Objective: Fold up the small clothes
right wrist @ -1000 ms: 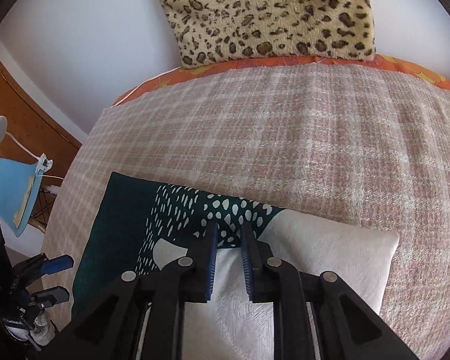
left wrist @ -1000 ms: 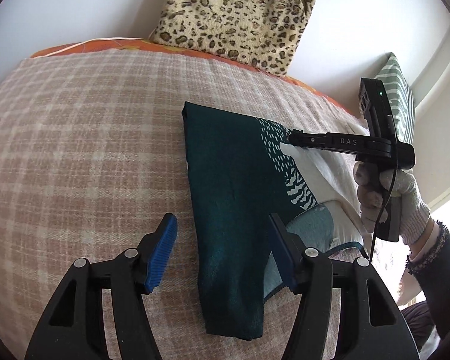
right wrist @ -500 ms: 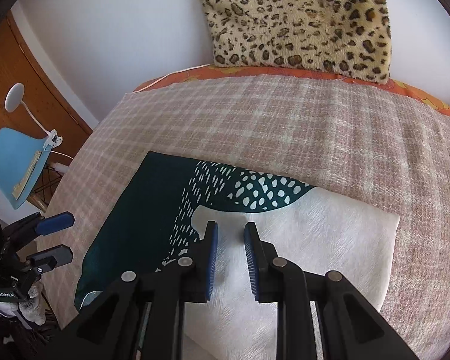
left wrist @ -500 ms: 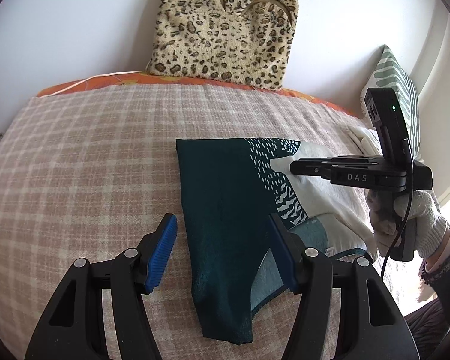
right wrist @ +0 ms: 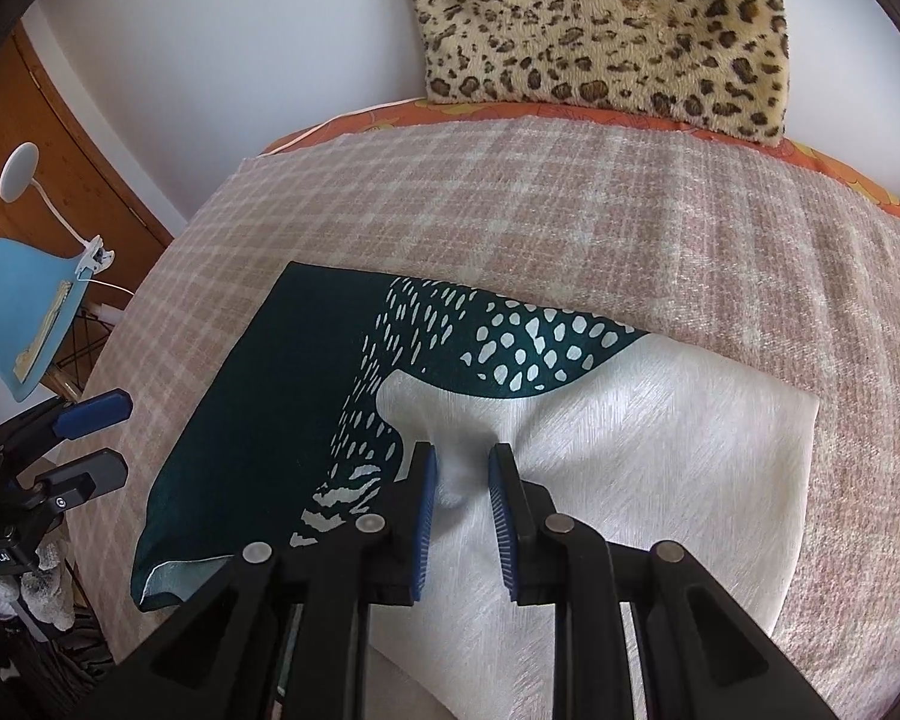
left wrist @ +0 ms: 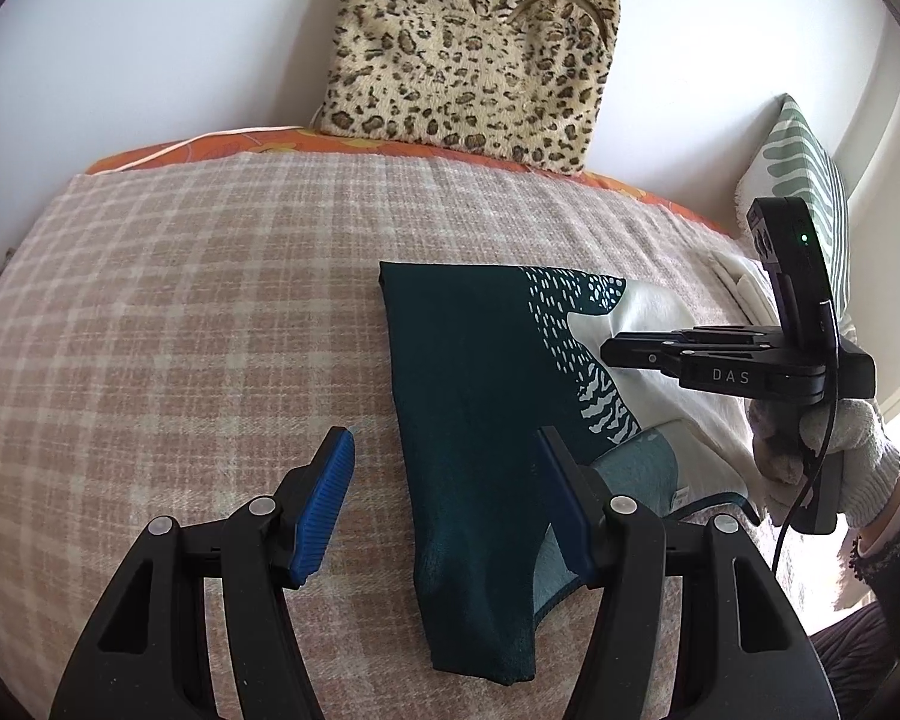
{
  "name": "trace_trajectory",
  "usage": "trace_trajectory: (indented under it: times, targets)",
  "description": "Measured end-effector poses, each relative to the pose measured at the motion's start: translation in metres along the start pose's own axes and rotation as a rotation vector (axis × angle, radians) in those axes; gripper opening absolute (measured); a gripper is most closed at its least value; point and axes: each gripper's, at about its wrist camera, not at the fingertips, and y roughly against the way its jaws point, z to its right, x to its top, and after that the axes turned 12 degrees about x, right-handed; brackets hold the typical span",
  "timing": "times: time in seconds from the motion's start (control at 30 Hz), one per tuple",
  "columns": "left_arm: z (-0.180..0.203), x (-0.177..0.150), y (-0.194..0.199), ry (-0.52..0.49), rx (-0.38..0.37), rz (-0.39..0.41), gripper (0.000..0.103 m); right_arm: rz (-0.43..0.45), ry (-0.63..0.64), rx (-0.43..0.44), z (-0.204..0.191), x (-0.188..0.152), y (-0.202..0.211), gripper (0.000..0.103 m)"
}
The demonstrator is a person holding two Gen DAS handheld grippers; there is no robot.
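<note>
A: From the left wrist, what shows?

B: The dark green and cream patterned garment [left wrist: 480, 396] lies folded on the pink-and-cream checked bed blanket [left wrist: 180, 330], its long dark edge running toward the camera. The left gripper [left wrist: 444, 498] hangs above its near end with jaws spread, pinching nothing. The right gripper [left wrist: 618, 354], in a gloved hand [left wrist: 822, 438], reaches in over the cream part.

A: And from the right wrist?

B: The right gripper [right wrist: 459, 492] is down on the cream cloth, and a small ridge of it stands between the narrowly parted jaws; I can't tell whether the pads press it. They have just been opening slightly.

A: How far along?

B: At least one fold looks done; the piece is still long, so I'd judge another fold remains.

A: Any change from a second ago?

B: The right gripper drew back from the spotted band onto the cream area. The leopard-print cushion [right wrist: 606, 30] stays against the wall.
</note>
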Motion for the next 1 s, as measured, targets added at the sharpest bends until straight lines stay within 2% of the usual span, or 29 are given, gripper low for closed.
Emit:
trace_trajectory:
  times: [0.2, 0.4, 0.5, 0.73, 1.0]
  targets:
    - [-0.012, 0.0, -0.011, 0.061, -0.019, -0.041, 0.061, -0.014, 0.007, 0.004, -0.003, -0.012, 0.004, 0.02]
    - [-0.018, -0.002, -0.022, 0.091, -0.036, -0.082, 0.061, -0.047, 0.04, -0.035, -0.011, -0.032, 0.017, 0.021]
    - [-0.019, -0.003, -0.026, 0.108, -0.066, -0.108, 0.061, -0.006, 0.013, 0.003, -0.01, -0.049, 0.042, 0.03]
    - [-0.028, -0.007, -0.039, 0.21, -0.111, -0.175, 0.061, 0.092, -0.074, -0.023, 0.003, -0.074, 0.094, 0.038]
    - [-0.025, -0.009, -0.042, 0.196, -0.108, -0.181, 0.061, 0.154, -0.227, 0.039, 0.037, -0.103, 0.114, 0.044]
